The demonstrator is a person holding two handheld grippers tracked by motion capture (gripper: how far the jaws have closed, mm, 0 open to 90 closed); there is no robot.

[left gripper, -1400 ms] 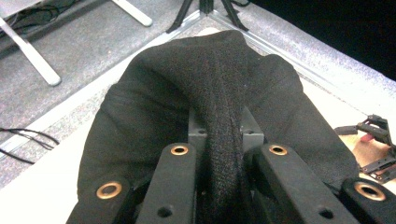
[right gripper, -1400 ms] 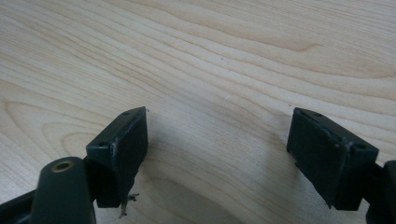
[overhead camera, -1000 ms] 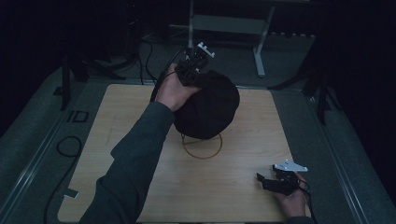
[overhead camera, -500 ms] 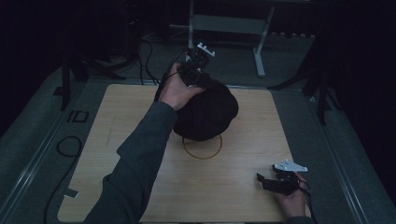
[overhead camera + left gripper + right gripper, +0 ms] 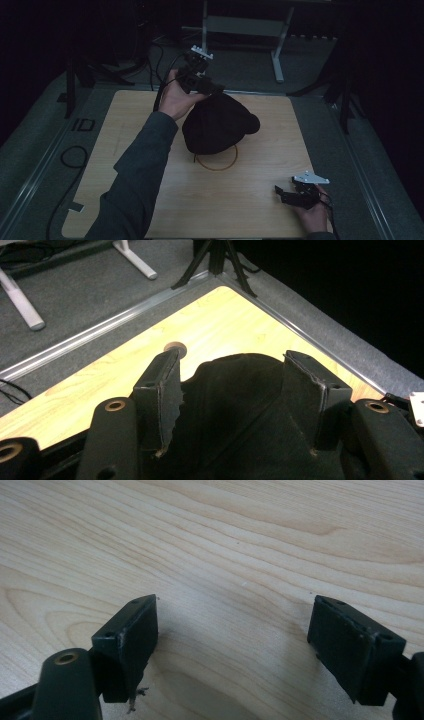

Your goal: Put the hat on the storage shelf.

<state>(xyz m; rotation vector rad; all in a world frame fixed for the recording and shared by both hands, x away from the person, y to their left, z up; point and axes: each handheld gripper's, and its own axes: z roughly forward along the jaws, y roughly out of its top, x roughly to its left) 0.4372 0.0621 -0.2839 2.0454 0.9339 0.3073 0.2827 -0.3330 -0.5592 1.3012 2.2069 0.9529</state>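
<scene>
A black fabric hat (image 5: 217, 125) sits over the middle of the wooden table (image 5: 125, 130), its top drawn up toward the far edge. My left gripper (image 5: 211, 90) holds that top, jaws pressed on bunched black cloth (image 5: 235, 390) from both sides. A thin orange ring (image 5: 220, 164) lies on the table, partly under the hat's near edge. My right gripper (image 5: 280, 194) rests low at the near right of the table, open, with bare wood between its jaws (image 5: 232, 605).
A small round hole (image 5: 174, 346) marks the table near its far corner. Grey carpet (image 5: 45, 145) surrounds the table, with cables (image 5: 75, 155) on the left. White desk legs (image 5: 277, 55) stand beyond the far edge.
The left gripper has pulled the hat's top up and toward the far edge, and the hat has changed from round to stretched. The right gripper has not moved.
</scene>
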